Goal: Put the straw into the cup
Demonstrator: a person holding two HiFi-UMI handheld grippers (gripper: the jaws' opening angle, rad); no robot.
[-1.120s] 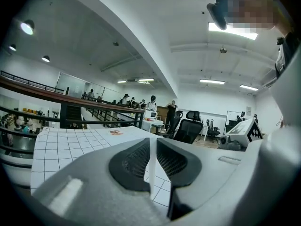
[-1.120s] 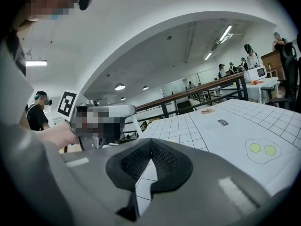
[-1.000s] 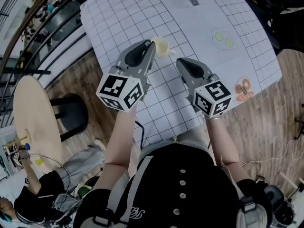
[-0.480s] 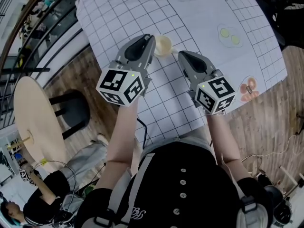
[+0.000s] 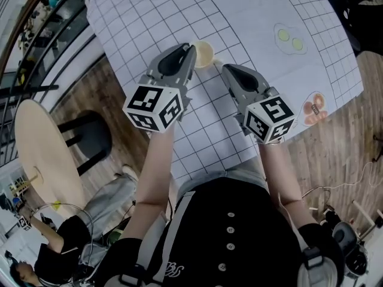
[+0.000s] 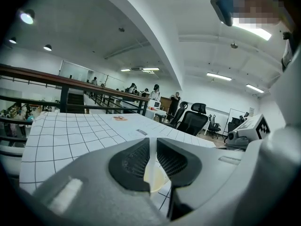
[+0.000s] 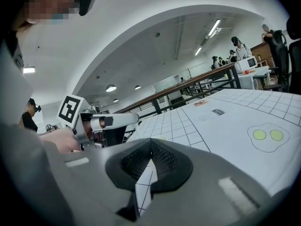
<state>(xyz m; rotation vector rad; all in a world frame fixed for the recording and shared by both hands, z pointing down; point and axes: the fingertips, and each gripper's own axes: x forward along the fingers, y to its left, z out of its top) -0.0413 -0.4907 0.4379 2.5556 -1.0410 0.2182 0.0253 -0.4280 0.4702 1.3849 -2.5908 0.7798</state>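
Note:
A pale yellow cup (image 5: pixel 204 54) stands on the white gridded table (image 5: pixel 149 17). My left gripper (image 5: pixel 192 51) reaches it from the left, its tips on the cup's near rim. In the left gripper view the jaws (image 6: pixel 150 145) stand a narrow slit apart. A thin pale strip fills that slit, with the cup (image 6: pixel 155 177) bulging below, so they look shut on the cup's wall. My right gripper (image 5: pixel 225 69) sits just right of the cup. Its tips (image 7: pixel 150 142) meet, with only table grid showing beneath them. I cannot make out a straw in any view.
Printed pictures lie on the cloth: a shape with green dots (image 5: pixel 289 39) and food pictures (image 5: pixel 311 107) near the right edge. Left of the table are a round wooden table (image 5: pixel 42 148), a black stool (image 5: pixel 90 139) and a railing. An office chair (image 6: pixel 195 119) stands beyond the far edge.
Both grippers have sunk slightly toward the table, keeping their spacing. The cup has stayed at the left gripper's tips throughout. The jaws look the same.

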